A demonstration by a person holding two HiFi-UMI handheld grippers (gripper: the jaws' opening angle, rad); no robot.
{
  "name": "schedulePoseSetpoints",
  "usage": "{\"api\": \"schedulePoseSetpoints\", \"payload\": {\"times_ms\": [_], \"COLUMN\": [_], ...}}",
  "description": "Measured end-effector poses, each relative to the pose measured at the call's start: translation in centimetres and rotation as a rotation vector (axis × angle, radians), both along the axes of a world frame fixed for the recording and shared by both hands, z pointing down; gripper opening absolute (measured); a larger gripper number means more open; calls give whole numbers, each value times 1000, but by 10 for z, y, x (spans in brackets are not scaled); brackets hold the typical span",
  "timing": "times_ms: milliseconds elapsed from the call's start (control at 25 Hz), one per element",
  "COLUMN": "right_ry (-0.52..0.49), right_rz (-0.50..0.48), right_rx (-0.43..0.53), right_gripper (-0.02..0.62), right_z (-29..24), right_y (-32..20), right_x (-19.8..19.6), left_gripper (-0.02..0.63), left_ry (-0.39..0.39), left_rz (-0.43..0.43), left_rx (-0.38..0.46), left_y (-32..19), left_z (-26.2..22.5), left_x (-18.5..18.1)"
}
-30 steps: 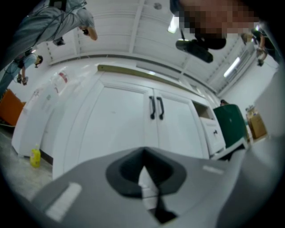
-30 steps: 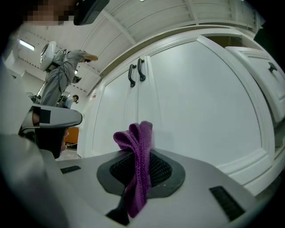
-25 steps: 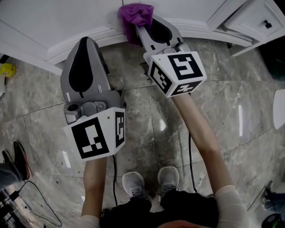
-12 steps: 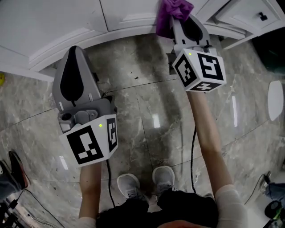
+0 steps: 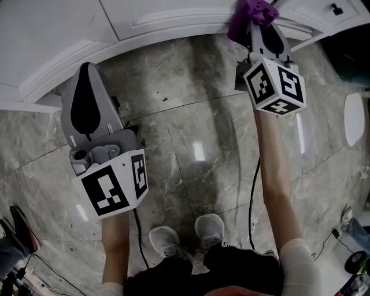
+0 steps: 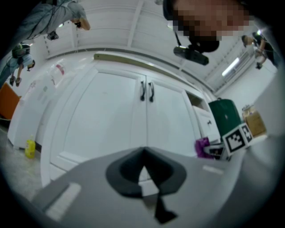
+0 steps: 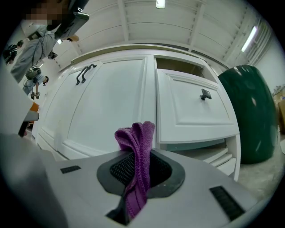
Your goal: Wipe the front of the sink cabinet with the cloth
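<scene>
A purple cloth point(image 7: 136, 153) point(image 5: 250, 16) is pinched in my right gripper point(image 7: 136, 167) point(image 5: 261, 24), which is shut on it, with the cloth bunched up past the jaw tips. It is held against the lower right part of the white sink cabinet point(image 7: 111, 102) point(image 5: 156, 23), by the base moulding. The cabinet's two doors with dark handles point(image 6: 147, 92) fill the left gripper view. My left gripper point(image 6: 143, 165) point(image 5: 81, 87) is shut with nothing in it and hangs over the floor, a little short of the cabinet's left door.
A white drawer unit with a dark knob point(image 7: 205, 94) stands right of the cabinet, its upper drawer pulled out. A dark green bin point(image 7: 249, 111) stands further right. The floor is grey marble tile point(image 5: 191, 133). A small yellow object point(image 6: 29, 148) lies at the cabinet's left. My shoes point(image 5: 188, 234) are below.
My right gripper with the cloth has slid to the right along the bottom of the cabinet front. The left gripper has drifted slightly left and stays shut.
</scene>
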State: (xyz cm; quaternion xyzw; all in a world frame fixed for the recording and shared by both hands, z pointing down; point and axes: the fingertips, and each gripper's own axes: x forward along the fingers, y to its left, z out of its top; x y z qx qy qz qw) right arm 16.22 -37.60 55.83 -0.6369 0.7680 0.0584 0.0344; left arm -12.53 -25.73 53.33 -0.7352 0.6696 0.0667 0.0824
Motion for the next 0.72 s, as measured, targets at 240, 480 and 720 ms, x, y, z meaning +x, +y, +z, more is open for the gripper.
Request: {"api": "schedulePoseSetpoints", "payload": {"times_ms": [240,480,720], "right_ry": [-46,-101,-77], "right_rz": [27,15,-180], "right_rx": [-6,-4,34], "right_gripper": [54,53,54], "right_z": [3,0,-10], "right_y": [-1,11,63], "right_x": [10,0,-77], "left_gripper": [5,5,5], "left_ry": [-4,-6,-3], "left_rz": [-9,-34,-39], "left_rx": [-4,-5,18], "left_y": [1,6,17], "left_z": [1,-3,-14], "left_x": [-5,-14,-14]}}
